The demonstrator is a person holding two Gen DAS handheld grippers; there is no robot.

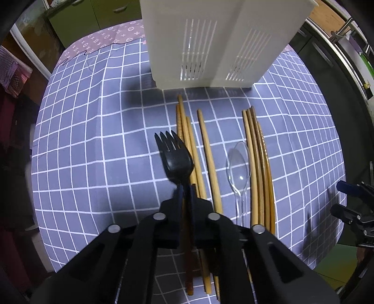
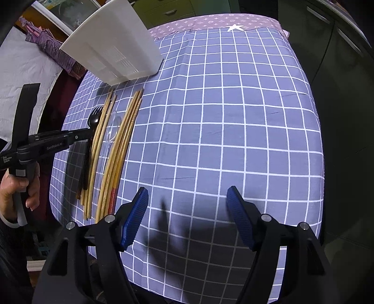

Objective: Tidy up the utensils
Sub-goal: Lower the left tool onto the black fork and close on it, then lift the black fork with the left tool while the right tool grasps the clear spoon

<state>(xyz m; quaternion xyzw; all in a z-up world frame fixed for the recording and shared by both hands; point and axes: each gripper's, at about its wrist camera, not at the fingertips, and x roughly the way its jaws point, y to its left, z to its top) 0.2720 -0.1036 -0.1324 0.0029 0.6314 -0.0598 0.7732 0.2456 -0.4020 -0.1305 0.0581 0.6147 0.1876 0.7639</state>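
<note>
My left gripper (image 1: 185, 190) is shut on the neck of a black plastic fork (image 1: 176, 155), whose tines point toward the white slotted utensil holder (image 1: 210, 44) at the far end of the table. Several wooden chopsticks (image 1: 209, 154) lie lengthwise on the cloth beneath and beside it, with a second bunch (image 1: 258, 168) to the right. A clear plastic spoon (image 1: 238, 168) rests between the two bunches. In the right wrist view my right gripper (image 2: 187, 216) hangs open over bare cloth, with nothing between its blue pads (image 2: 134, 219). The fork (image 2: 94, 118) and holder (image 2: 112, 44) appear at its left.
A blue-grey checked tablecloth (image 2: 233, 117) covers the table, with a mauve patterned strip (image 2: 222, 21) at the far edge. A person's hand (image 2: 14, 189) grips the left tool's handle at the table's left side. Dark cabinets stand past the right edge.
</note>
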